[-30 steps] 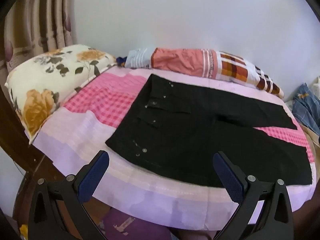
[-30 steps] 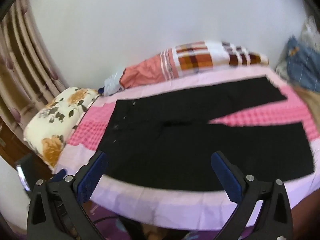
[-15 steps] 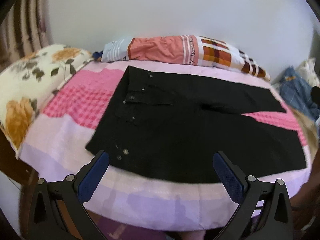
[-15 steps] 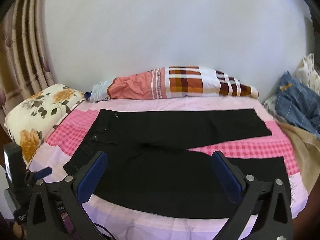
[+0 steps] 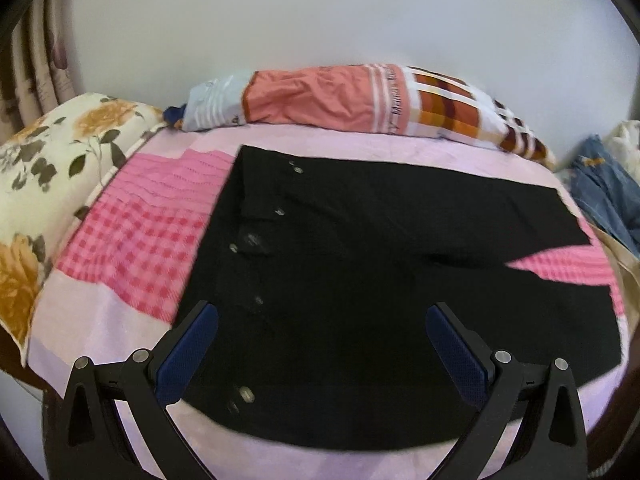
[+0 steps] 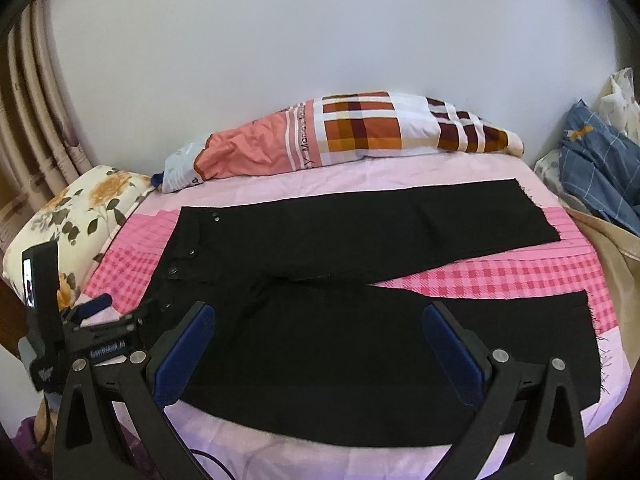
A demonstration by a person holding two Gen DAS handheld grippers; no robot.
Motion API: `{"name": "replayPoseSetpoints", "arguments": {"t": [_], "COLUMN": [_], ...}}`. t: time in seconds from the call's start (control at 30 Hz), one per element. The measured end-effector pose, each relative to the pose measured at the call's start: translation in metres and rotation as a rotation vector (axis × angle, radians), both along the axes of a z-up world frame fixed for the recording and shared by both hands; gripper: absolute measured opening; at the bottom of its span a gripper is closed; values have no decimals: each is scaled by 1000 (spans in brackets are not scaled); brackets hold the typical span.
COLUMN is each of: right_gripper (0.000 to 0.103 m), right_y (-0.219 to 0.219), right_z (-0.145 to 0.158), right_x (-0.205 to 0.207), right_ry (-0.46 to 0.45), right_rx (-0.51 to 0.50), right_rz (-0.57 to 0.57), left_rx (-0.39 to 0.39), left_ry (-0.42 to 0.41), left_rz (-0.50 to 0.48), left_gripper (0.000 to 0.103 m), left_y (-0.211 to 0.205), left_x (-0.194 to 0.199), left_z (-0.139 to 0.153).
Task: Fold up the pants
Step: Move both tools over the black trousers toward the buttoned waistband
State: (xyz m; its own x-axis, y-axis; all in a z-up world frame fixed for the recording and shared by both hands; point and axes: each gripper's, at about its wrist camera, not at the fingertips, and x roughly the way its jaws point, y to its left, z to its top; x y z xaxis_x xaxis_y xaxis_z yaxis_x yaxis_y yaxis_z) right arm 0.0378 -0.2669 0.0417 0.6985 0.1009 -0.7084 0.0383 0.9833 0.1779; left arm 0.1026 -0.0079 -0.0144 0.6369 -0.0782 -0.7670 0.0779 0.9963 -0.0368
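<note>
Black pants (image 5: 360, 280) lie flat on the pink bed, waistband with metal buttons to the left, both legs spread to the right. They also show in the right wrist view (image 6: 340, 300). My left gripper (image 5: 320, 354) is open and empty, hovering over the near waist part. My right gripper (image 6: 318, 354) is open and empty over the near leg. The left gripper also shows in the right wrist view (image 6: 108, 316), at the near waist corner.
A floral pillow (image 5: 52, 184) lies at the left and a plaid pillow (image 5: 360, 100) along the wall. Blue clothes (image 6: 600, 168) are heaped at the right. The bed's near edge (image 6: 300, 456) is right under the grippers.
Both grippers have moved forward and lower toward the pants. The left one has come in over the waist end. Both stay open.
</note>
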Motion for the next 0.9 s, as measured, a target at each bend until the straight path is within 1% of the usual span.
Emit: {"name": "replayPoseSetpoints", "arguments": {"t": [0.23,0.4,0.47,0.57,0.7,0.83,0.9], "right_gripper": [103,103,103,103,103,103,103], "right_y": [8,13,11,9,9,13,16], "right_z": [-9,-24,-30,-38,-43,-49,-52], "right_x": [28,44,46,52,61,72,76], "right_ry": [20,73,88,113,126,143,152], "right_rx": [7,27,35,49,46,49,50], "right_rz": [20,31,28,22,17,25,29], "left_rx": [90,135,161,149,139,180,188], "left_ry": [-12,-15,-3,23,26,1,-3], "left_rz": [27,15,15,14,27,34,18], "left_gripper": [103,103,103,102,102,102,102], "left_y": [12,20,23,32,42,52,57], "left_x": [44,73,89,111,137,159,172], "left_z": [-13,-26,-34,-45,-51,-53,-55]}}
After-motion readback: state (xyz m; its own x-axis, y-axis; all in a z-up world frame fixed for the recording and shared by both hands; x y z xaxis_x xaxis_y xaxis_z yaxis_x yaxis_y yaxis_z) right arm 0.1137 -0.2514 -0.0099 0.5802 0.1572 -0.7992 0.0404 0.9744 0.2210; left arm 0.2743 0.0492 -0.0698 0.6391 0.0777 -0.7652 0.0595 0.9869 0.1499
